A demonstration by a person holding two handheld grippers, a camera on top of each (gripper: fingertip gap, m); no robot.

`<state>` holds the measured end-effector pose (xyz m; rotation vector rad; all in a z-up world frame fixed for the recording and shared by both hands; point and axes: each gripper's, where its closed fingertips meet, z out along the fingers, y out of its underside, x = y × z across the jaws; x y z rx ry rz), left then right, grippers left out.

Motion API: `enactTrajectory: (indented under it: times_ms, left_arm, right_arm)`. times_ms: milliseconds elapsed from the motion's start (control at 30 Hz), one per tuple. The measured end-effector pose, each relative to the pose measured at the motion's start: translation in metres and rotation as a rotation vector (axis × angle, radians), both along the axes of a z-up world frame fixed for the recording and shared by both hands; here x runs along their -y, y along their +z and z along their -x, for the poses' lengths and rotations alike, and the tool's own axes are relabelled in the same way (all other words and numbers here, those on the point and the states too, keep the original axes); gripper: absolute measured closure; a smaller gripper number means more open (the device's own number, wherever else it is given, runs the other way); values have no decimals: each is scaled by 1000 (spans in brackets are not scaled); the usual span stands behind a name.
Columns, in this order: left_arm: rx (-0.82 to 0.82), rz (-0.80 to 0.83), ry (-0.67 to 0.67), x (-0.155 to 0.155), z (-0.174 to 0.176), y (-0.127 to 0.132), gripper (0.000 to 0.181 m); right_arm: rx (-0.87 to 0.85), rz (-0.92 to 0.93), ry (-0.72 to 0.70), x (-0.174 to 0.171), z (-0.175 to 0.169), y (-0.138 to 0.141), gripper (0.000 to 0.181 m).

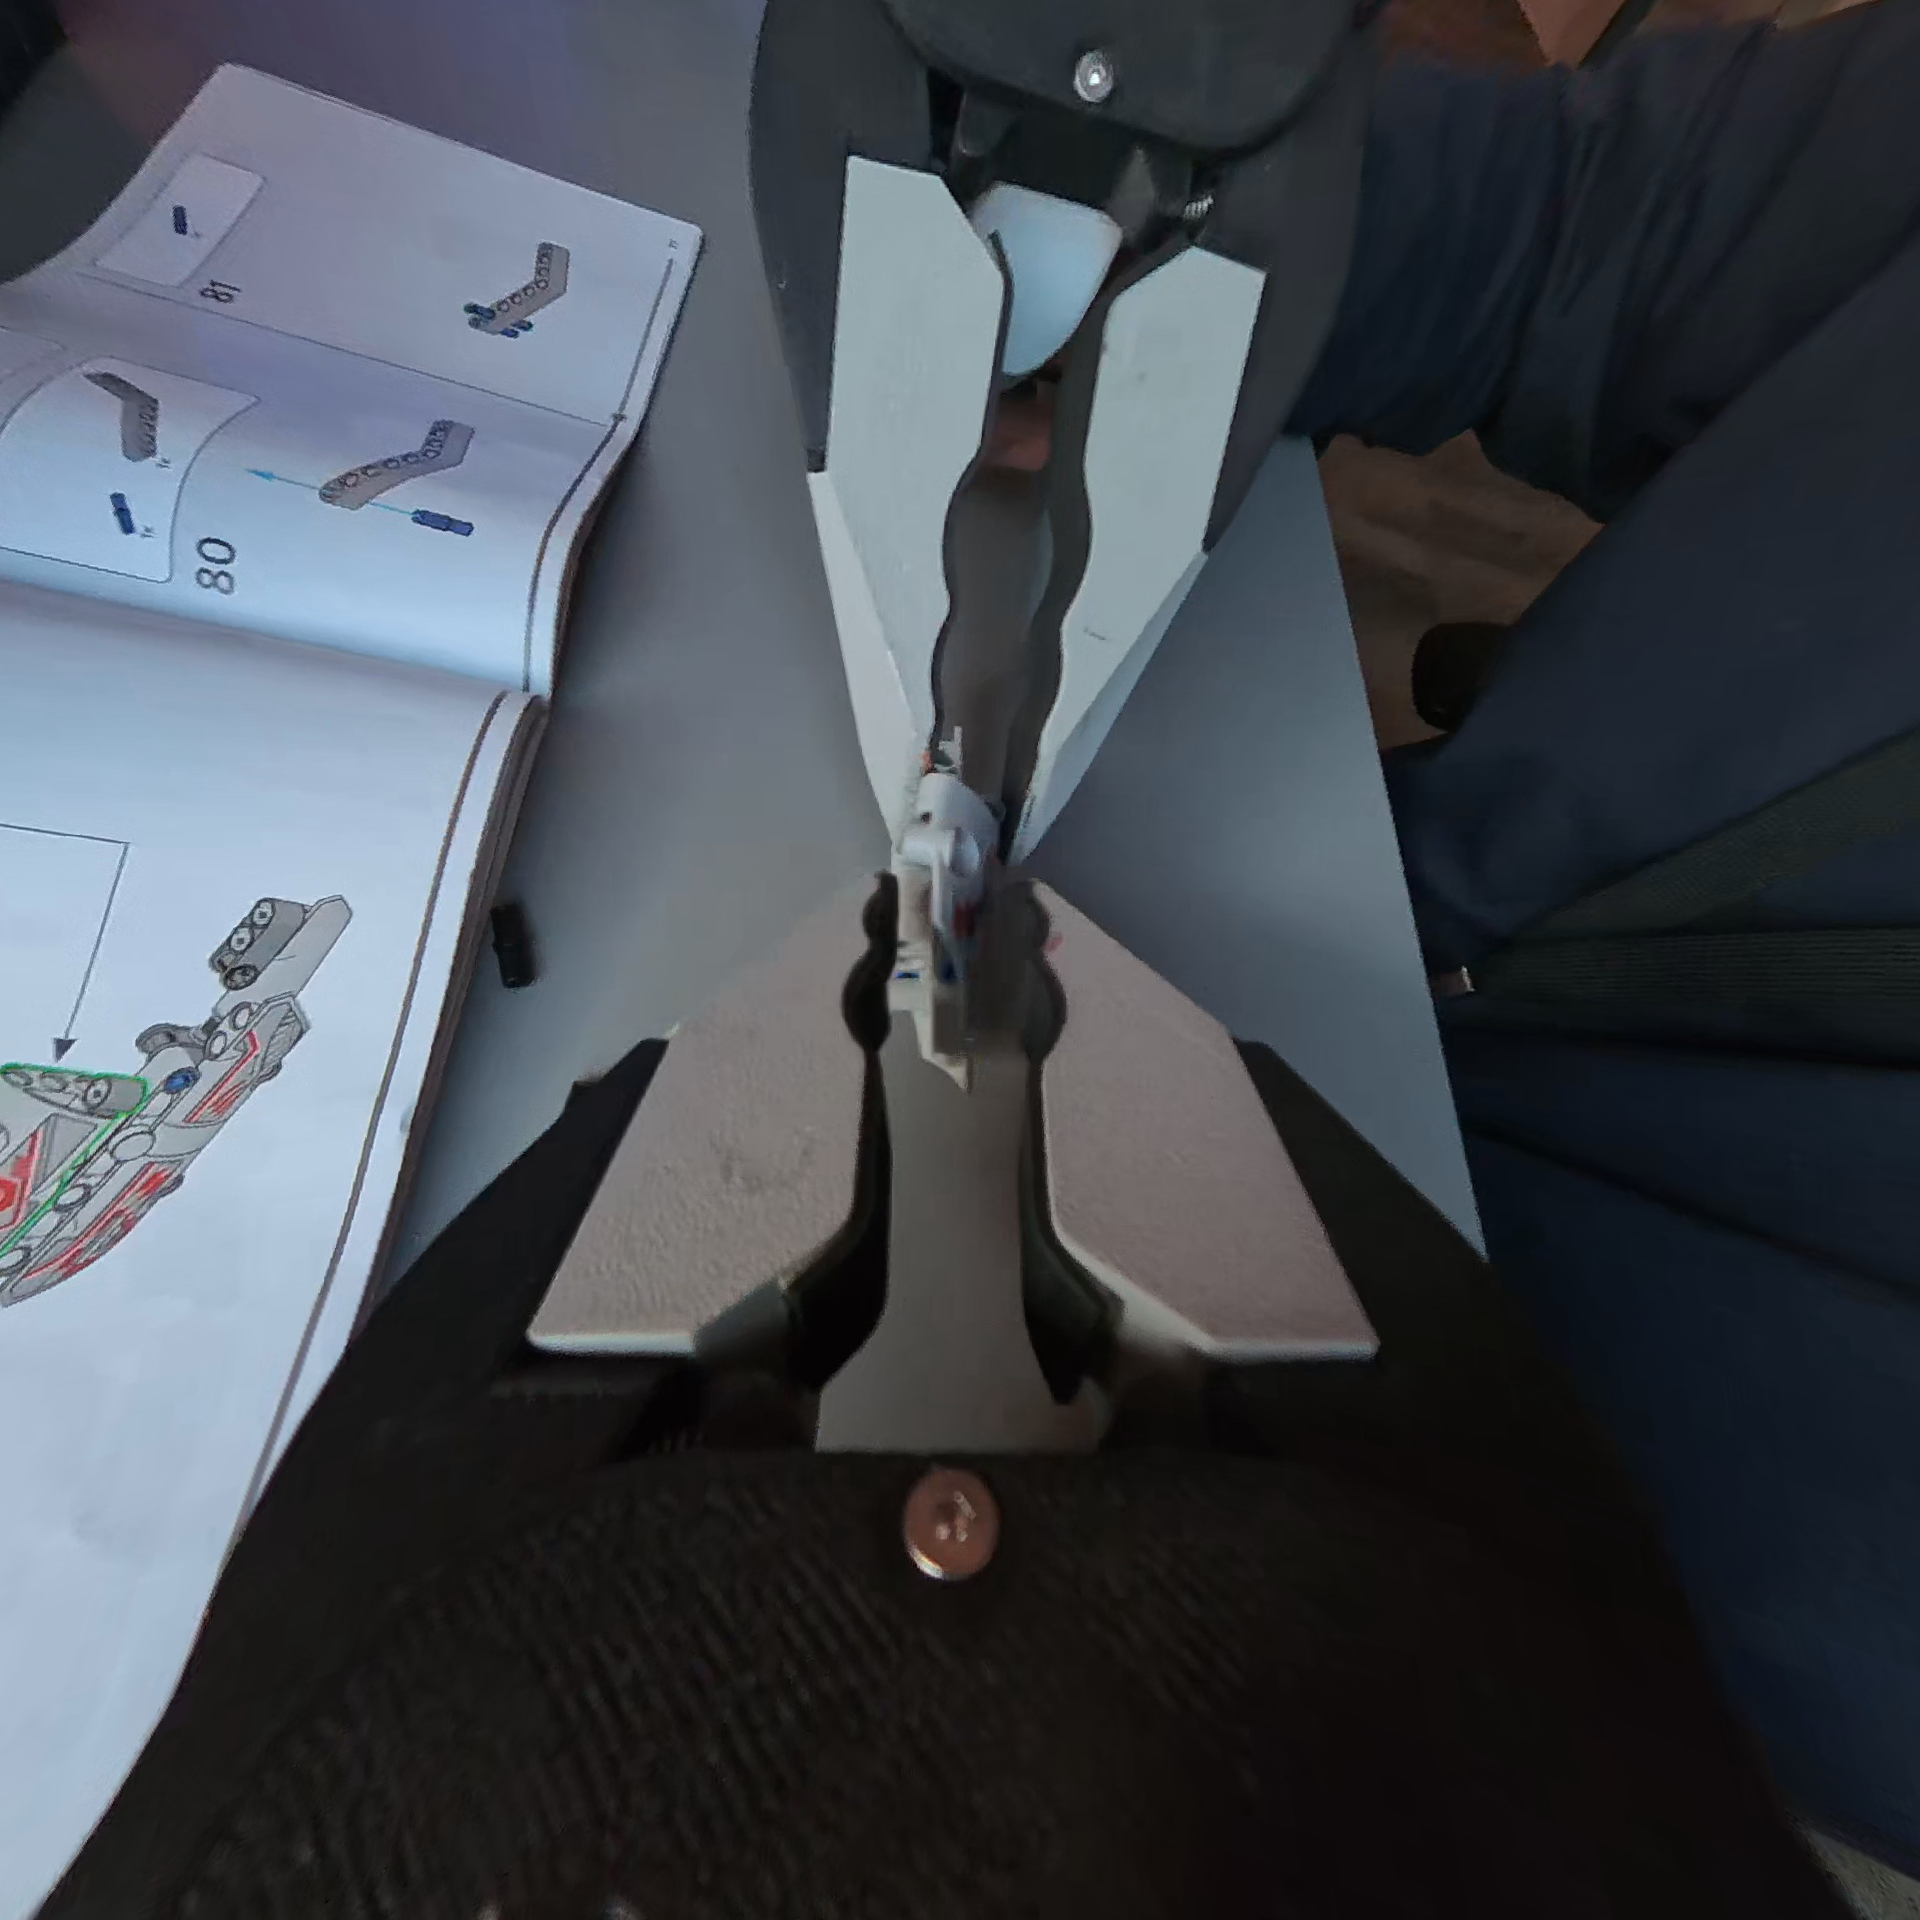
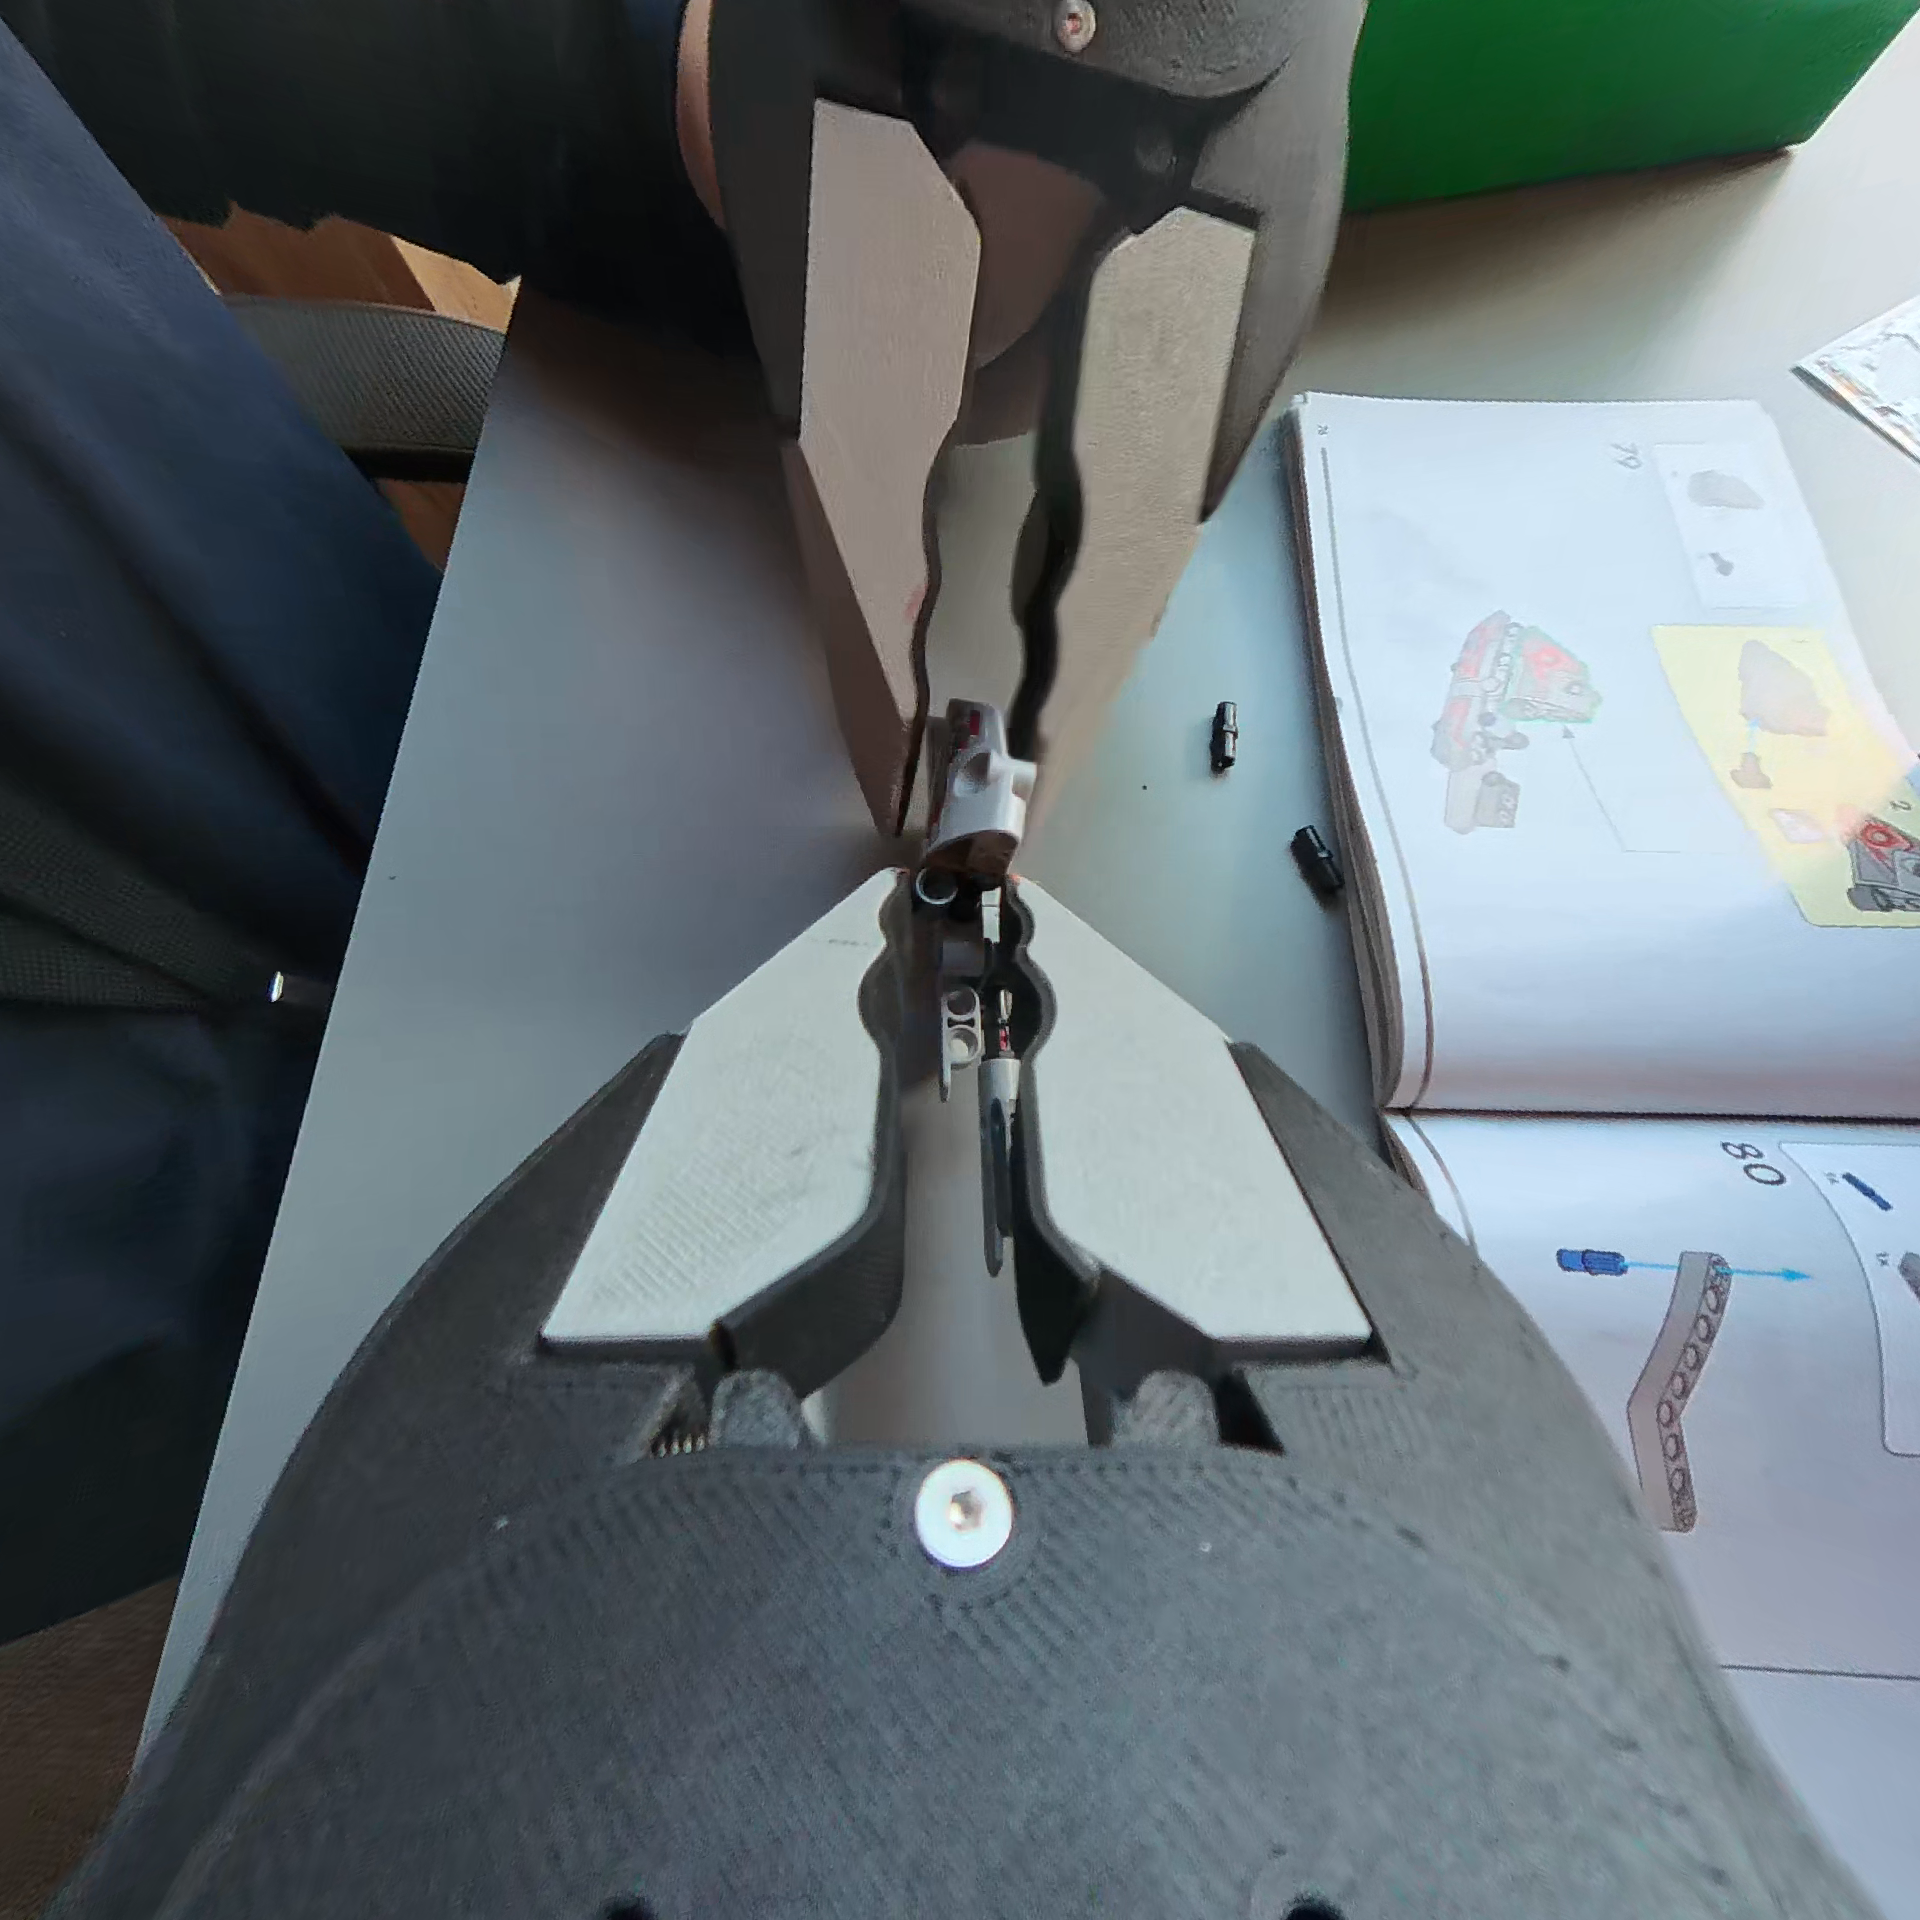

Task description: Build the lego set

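Observation:
My two grippers face each other tip to tip above the grey table's edge. A small grey-and-white lego assembly (image 1: 948, 847) with red marks and a black pin is held between them. My left gripper (image 1: 958, 920) is shut on its near end. The right gripper (image 1: 971, 779) comes in from the top, shut on the other end. In the right wrist view my right gripper (image 2: 958, 930) is shut on the thin grey part of the assembly (image 2: 982, 795). The left gripper (image 2: 971, 748) grips the white connector end. An instruction booklet (image 1: 260, 727) lies open beside them.
The booklet also shows in the right wrist view (image 2: 1610, 831). Loose black pins lie on the table (image 1: 665, 675) next to it (image 1: 511, 943) (image 2: 1226, 736) (image 2: 1317, 857). A green box (image 2: 1610, 94) stands at the back. A person's dark blue clothing (image 2: 156, 623) is beyond the table edge. Less than 4 cm separates the two grippers' tips.

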<state>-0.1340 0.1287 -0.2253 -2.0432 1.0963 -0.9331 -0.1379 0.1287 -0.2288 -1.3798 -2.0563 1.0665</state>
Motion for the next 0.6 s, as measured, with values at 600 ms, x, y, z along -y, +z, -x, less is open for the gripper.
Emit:
enactTrajectory:
  times_ms: [600]
  left_arm:
    - [219, 182, 97, -9, 4, 7, 174]
  right_arm:
    - [28, 277, -28, -3, 3, -2, 173]
